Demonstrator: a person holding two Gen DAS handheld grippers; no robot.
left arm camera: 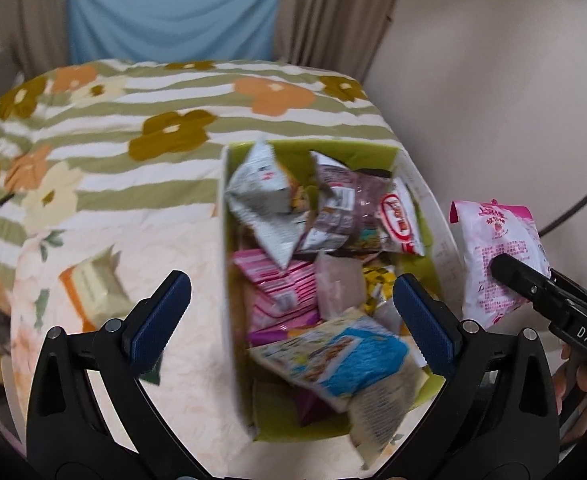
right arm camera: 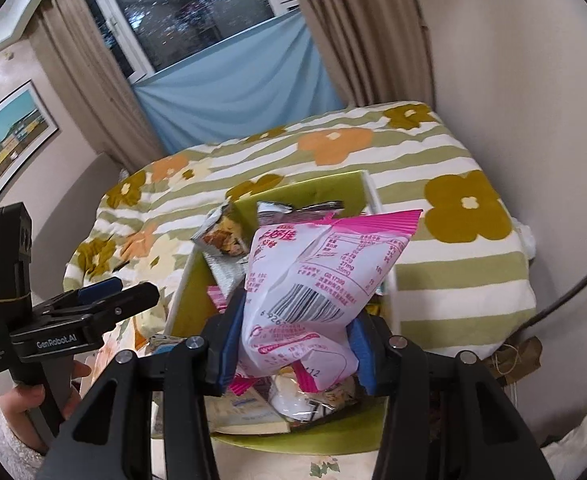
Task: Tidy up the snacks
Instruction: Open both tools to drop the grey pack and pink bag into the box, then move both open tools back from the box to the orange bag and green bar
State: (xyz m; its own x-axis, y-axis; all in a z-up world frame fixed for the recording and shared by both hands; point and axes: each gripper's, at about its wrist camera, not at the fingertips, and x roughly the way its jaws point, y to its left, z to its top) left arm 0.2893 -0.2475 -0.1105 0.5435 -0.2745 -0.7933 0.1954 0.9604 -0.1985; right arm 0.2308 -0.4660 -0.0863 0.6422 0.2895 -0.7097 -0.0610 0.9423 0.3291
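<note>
Green-lined, the snack box (left arm camera: 415, 236) on the bed (left arm camera: 93, 152) already holds most packets: grey, brown, pink and blue ones piled inside. Above its near end the left gripper (left arm camera: 293, 316) stands spread wide with nothing between its pads, a blue-and-white packet (left arm camera: 345, 360) lying just below it in the box. Over the box's right side the right gripper (right arm camera: 293, 336) pinches a pink-and-white snack bag (right arm camera: 317, 276), not yet dropped in. Left of the box one orange-and-cream packet (left arm camera: 93, 292) lies on the bed, likely next.

Soft indoor light, motion blur, fisheye edges
</note>
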